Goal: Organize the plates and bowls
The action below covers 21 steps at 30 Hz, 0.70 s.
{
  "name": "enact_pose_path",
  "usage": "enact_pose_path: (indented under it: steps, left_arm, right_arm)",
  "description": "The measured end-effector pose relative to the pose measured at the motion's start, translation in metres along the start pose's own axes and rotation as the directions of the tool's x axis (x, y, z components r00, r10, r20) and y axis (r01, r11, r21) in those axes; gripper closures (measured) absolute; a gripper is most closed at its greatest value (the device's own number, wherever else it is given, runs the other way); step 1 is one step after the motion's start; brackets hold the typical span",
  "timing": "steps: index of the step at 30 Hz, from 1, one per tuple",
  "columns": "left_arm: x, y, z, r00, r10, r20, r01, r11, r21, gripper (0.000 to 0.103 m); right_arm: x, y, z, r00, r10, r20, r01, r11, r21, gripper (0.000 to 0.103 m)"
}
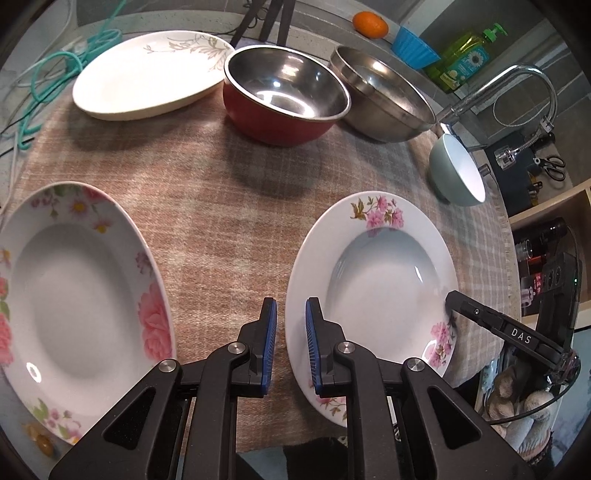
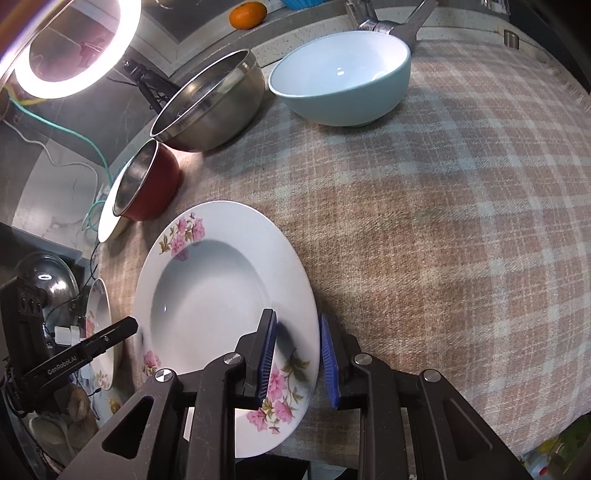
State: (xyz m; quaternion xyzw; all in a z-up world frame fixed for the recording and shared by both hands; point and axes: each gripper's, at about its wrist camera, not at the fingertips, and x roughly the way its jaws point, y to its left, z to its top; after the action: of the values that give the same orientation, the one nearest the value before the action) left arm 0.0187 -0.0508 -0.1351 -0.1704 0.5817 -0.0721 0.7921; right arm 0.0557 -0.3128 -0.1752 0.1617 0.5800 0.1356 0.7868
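A white soup plate with pink flowers [image 1: 380, 288] [image 2: 207, 295] lies flat on the checked cloth [image 1: 229, 229]. My left gripper [image 1: 290, 343] has its blue pads close together over the plate's left rim, whose edge runs in the narrow gap. My right gripper [image 2: 298, 354] holds the opposite rim, one pad on the rim's top and the other at its outer edge. Each gripper's black finger also shows in the other view, the left one [image 2: 110, 338] and the right one [image 1: 465, 306]. A rose-patterned plate [image 1: 74, 288] lies to the left.
Along the back stand a cream oval plate [image 1: 147, 77], a red bowl [image 1: 280, 99], a steel bowl [image 1: 384, 99] and a teal bowl [image 2: 343, 81]. A faucet [image 1: 517, 81] and an orange [image 1: 370, 24] lie beyond. A ring light [image 2: 74, 48] glows at the far left.
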Motion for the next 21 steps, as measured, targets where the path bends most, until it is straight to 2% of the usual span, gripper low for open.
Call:
enact_pose_path:
  steps: [4, 6, 10, 14, 17, 21]
  left_arm:
    - [-0.009, 0.004, 0.001, 1.0, 0.017, 0.026, -0.017, 1.0, 0.001, 0.089]
    - [-0.013, 0.006, 0.0, 0.999, 0.019, 0.037, -0.019, 1.0, -0.003, 0.089]
    - [-0.025, 0.01, -0.003, 0.997, 0.026, 0.071, -0.026, 1.0, 0.001, 0.088]
    - [-0.04, 0.02, -0.007, 0.991, 0.019, 0.132, -0.017, 1.0, -0.021, 0.088]
    - [-0.054, 0.034, -0.011, 0.984, 0.014, 0.177, -0.004, 0.998, -0.056, 0.088]
    - [-0.066, 0.055, -0.016, 0.981, 0.044, 0.188, -0.024, 0.994, -0.106, 0.088]
  right_arm:
    - [-0.008, 0.0, -0.001, 0.999, -0.033, 0.027, 0.033, 0.999, -0.01, 0.08]
    - [-0.013, -0.001, -0.002, 0.998, -0.042, 0.046, 0.043, 0.999, -0.002, 0.074]
    - [-0.023, 0.001, -0.002, 0.994, -0.063, 0.094, 0.064, 0.998, -0.008, 0.073]
    - [-0.03, 0.012, -0.003, 0.989, -0.055, 0.134, 0.061, 0.997, -0.042, 0.065]
    - [-0.032, 0.027, -0.004, 0.985, -0.053, 0.163, 0.067, 0.994, -0.083, 0.065]
    - [-0.03, 0.05, -0.006, 0.982, -0.019, 0.186, 0.047, 0.989, -0.143, 0.065]
